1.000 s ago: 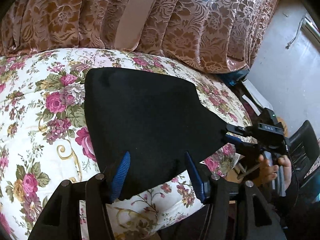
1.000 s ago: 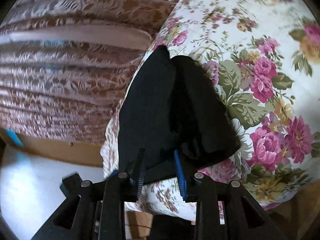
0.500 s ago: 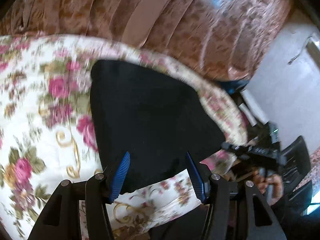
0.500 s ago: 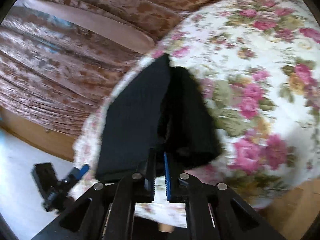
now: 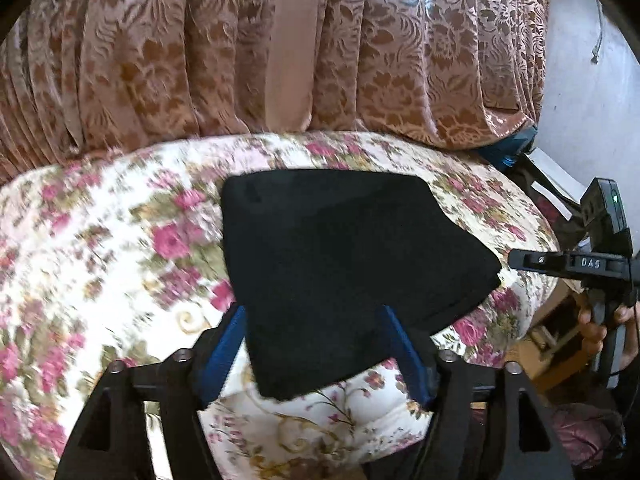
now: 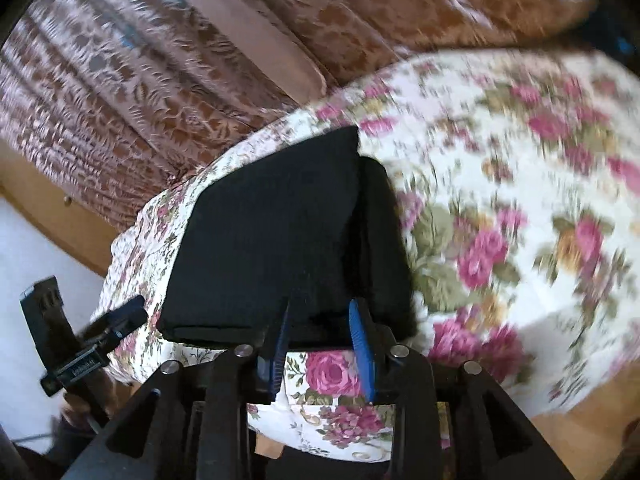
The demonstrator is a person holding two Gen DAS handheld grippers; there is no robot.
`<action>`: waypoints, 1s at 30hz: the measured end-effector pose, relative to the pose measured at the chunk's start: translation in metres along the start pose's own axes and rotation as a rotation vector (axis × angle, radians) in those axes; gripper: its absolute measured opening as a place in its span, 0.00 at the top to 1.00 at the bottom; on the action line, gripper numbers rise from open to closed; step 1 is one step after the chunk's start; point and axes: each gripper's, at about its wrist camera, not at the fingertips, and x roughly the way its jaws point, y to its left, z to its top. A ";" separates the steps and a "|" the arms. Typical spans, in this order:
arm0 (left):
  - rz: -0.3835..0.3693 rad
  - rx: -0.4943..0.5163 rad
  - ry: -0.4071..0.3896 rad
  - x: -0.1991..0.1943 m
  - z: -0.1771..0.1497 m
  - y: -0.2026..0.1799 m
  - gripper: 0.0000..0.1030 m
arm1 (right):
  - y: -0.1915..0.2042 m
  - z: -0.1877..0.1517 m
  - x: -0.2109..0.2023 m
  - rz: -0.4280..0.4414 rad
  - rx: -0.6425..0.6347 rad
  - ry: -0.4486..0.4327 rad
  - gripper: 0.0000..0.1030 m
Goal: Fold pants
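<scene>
The folded black pants (image 5: pixel 340 260) lie flat on the floral bedspread (image 5: pixel 120 248). In the left wrist view my left gripper (image 5: pixel 312 308) hovers over their near corner, and its jaws are opening. The cloth shows between the blue pads (image 5: pixel 224 344) but they do not press on it. To the right of the pants, a hand (image 5: pixel 592 328) holds my right gripper (image 5: pixel 520 260). In the right wrist view the right gripper (image 6: pixel 319 304) is at the near edge of the pants (image 6: pixel 272 240). Its jaws are opening and the pads are clear of the cloth. My left gripper (image 6: pixel 128 314) shows at the left.
A brown patterned curtain (image 5: pixel 240 60) hangs behind the bed. The bedspread (image 6: pixel 520 200) drops off at its near edge and its right end. A pale wall (image 5: pixel 592 100) and dark clutter (image 5: pixel 560 200) stand at the right, beyond the bed.
The right gripper shut on the pants' near edge, then let go and opened. The left gripper's jaws widened. Both grippers rose a little and the views tilted.
</scene>
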 end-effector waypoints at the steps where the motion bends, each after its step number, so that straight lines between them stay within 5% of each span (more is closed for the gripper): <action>1: 0.009 0.003 -0.008 -0.002 0.002 0.002 0.24 | 0.000 0.004 -0.002 0.003 -0.004 -0.004 0.70; 16: 0.014 -0.037 0.045 0.028 0.011 0.028 0.07 | -0.045 0.062 0.037 0.078 0.131 0.049 0.67; 19: -0.049 -0.081 0.046 0.036 0.012 0.042 0.00 | -0.049 0.067 0.045 0.080 0.131 0.065 0.67; 30: -0.291 -0.313 0.150 0.098 0.023 0.084 0.00 | -0.071 0.074 0.079 0.188 0.169 0.158 0.67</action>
